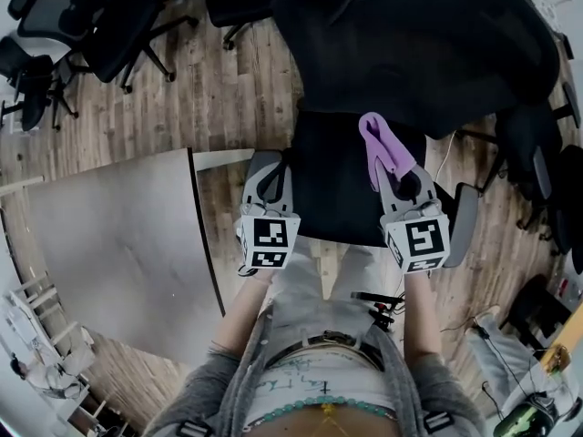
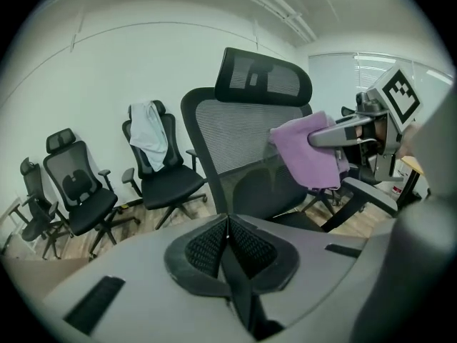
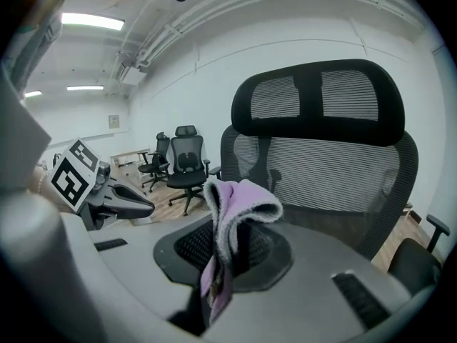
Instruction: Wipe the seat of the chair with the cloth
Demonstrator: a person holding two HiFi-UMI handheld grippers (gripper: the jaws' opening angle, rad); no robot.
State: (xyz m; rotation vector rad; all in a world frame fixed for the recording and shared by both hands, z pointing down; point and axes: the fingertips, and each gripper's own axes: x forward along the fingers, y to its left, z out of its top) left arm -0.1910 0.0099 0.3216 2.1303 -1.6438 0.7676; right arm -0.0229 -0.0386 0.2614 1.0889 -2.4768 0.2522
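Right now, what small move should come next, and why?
Probably lower the right gripper until the cloth meets the seat. Its jaws are shut on the cloth, which hangs in the air above the seat in the left gripper view, so wiping cannot begin yet.

The seat (image 1: pixel 332 198) lies open ahead; the backrest (image 1: pixel 428 53) walls its far side.

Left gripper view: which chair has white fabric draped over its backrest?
The black chair just left of the near mesh-backed chair; only its backrest carries white fabric.
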